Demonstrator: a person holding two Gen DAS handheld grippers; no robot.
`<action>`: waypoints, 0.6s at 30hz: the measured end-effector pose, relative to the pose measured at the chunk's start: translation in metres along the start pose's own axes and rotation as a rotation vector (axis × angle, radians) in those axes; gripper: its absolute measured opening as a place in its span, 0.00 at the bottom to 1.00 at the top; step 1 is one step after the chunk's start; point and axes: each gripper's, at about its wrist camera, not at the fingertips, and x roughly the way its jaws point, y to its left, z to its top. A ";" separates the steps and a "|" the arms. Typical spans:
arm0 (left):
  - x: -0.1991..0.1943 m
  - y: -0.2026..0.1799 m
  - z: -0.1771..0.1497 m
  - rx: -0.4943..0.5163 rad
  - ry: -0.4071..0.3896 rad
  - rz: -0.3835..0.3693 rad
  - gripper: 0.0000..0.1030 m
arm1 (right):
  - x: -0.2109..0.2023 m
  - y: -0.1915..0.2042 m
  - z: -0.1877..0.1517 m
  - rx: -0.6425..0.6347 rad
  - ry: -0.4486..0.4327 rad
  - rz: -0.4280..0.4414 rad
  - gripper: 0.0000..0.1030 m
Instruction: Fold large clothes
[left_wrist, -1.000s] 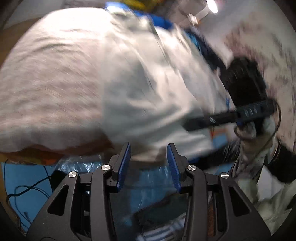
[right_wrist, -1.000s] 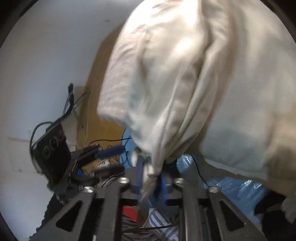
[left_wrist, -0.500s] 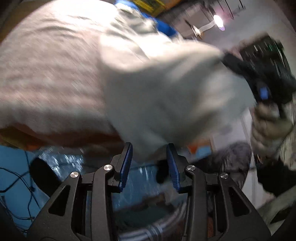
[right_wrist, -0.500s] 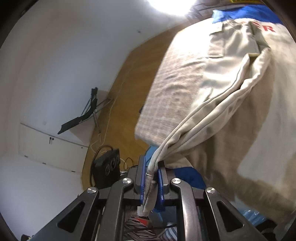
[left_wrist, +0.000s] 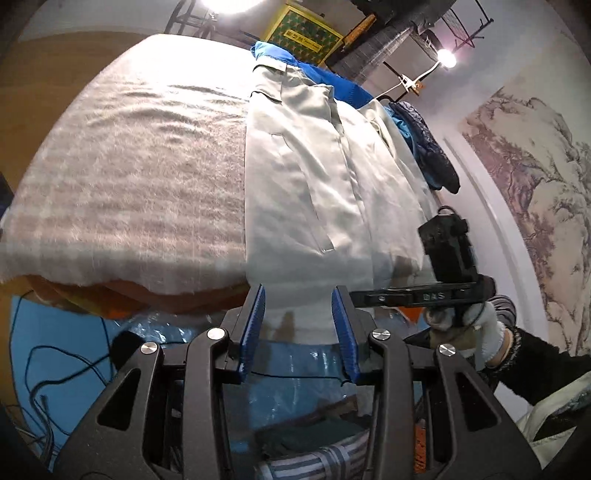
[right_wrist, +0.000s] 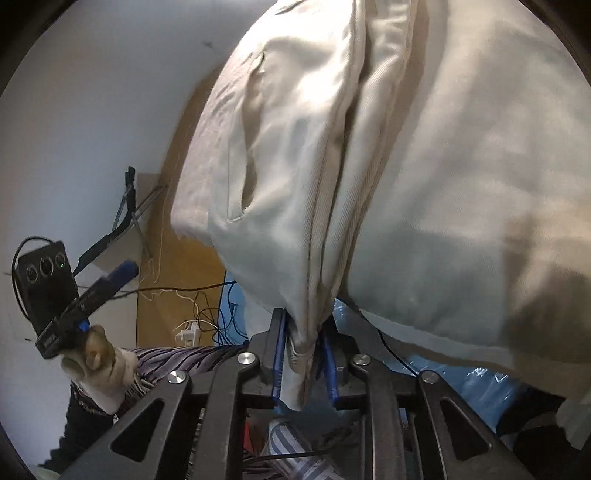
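Pale beige trousers (left_wrist: 317, 177) lie lengthwise on a bed covered by a beige checked blanket (left_wrist: 129, 173), their near end hanging over the front edge. My left gripper (left_wrist: 298, 314) is open, its blue pads on either side of that hanging end without pinching it. My right gripper (right_wrist: 303, 341) is shut on a bunched fold of the trousers (right_wrist: 295, 184), which rise from the jaws. The right gripper also shows in the left wrist view (left_wrist: 410, 295) at the bed's front right; the left one shows in the right wrist view (right_wrist: 107, 284).
A blue garment (left_wrist: 332, 79) and a dark patterned cloth (left_wrist: 428, 155) lie at the bed's far right. Blue plastic sheeting (left_wrist: 295, 369) and black cables (left_wrist: 55, 369) lie below the bed edge. A painted wall (left_wrist: 528, 184) stands at right. A striped cloth (left_wrist: 325, 461) lies beneath the grippers.
The trousers have been swung out and laid flat along the bed. My right gripper rose and then came back down to the front edge, still gripping the cloth. My left gripper stayed open.
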 end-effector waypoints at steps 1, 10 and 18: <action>0.002 -0.001 0.003 0.005 0.000 0.007 0.37 | -0.004 0.005 -0.001 -0.027 -0.001 -0.014 0.26; 0.020 -0.042 0.028 0.129 -0.089 0.080 0.37 | -0.073 0.038 -0.015 -0.280 -0.203 -0.198 0.52; 0.053 -0.092 0.057 0.214 -0.102 0.056 0.37 | -0.172 0.002 -0.022 -0.238 -0.447 -0.311 0.56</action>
